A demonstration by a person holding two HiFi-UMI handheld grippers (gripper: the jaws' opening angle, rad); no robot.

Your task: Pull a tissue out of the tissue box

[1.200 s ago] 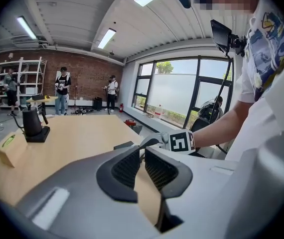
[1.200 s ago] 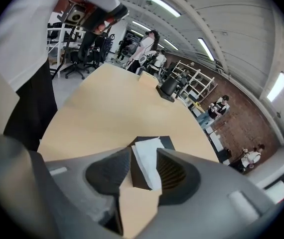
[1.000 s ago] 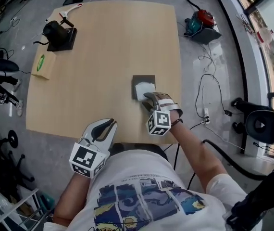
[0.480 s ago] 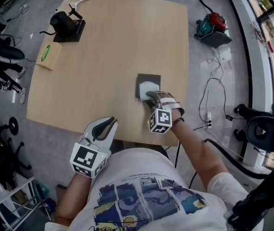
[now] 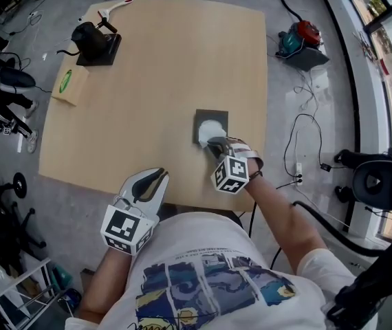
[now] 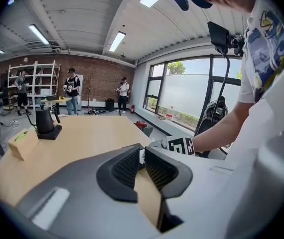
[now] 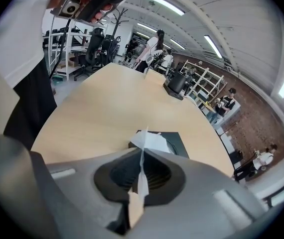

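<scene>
A dark grey tissue box lies flat on the wooden table, near its right front part. A white tissue sticks up from its opening. My right gripper points down at the box; its jaws have just been closing and now pinch the tissue. In the right gripper view the tissue runs as a thin white strip between the pads of the right gripper, with the box behind. My left gripper hangs off the table's front edge, and the left gripper shows its tips together with nothing held.
A black kettle on a base and a small cardboard box with a green label stand at the table's far left. A red and teal machine and cables lie on the floor to the right. People stand in the background.
The right gripper's jaws, open around the tissue before, have shut on it. The left gripper has stayed where it was.
</scene>
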